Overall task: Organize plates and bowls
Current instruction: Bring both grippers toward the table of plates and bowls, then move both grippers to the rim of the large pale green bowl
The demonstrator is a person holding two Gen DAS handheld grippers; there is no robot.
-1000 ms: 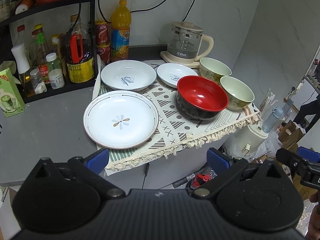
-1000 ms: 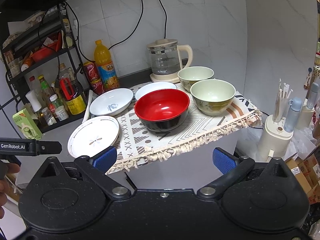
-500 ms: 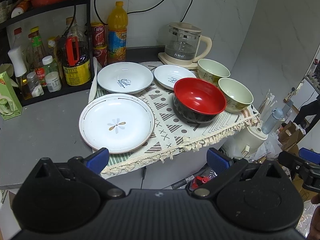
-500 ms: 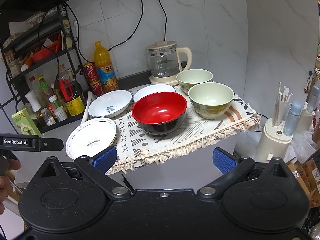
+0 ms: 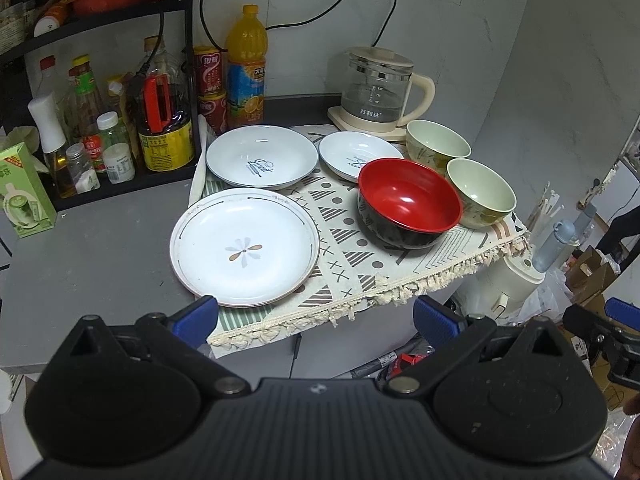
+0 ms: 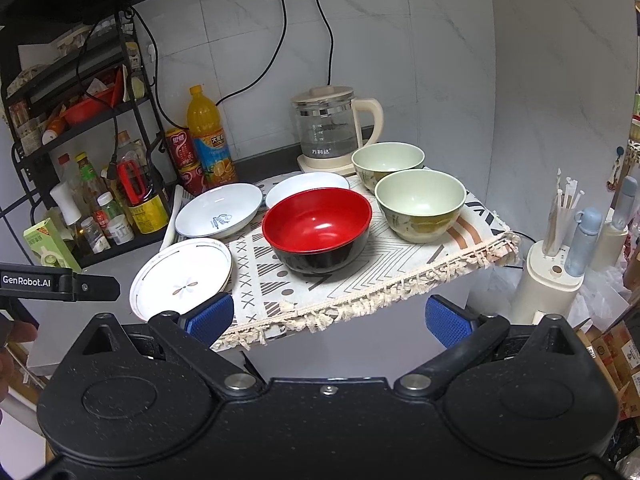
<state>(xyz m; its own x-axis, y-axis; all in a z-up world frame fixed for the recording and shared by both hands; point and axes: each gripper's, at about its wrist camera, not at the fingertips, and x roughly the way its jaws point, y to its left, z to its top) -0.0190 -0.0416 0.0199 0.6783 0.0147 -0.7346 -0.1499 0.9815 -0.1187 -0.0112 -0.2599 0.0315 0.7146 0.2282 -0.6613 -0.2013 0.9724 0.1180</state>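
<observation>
Right wrist view: dishes laid out on a patterned cloth, nothing held.

The right gripper (image 6: 327, 318) hangs before the counter edge, blue pads wide apart with nothing between them. On the fringed cloth (image 6: 400, 280) stand a red bowl (image 6: 317, 228), two pale green bowls (image 6: 420, 205) (image 6: 387, 160), and three white plates: a flower-marked plate (image 6: 182, 276) nearest, a deep plate (image 6: 219, 210) behind it, a third plate (image 6: 306, 185) partly hidden behind the red bowl. A glass kettle (image 6: 330, 132) stands at the back. The left gripper (image 6: 60, 282) juts in at the left edge.
</observation>
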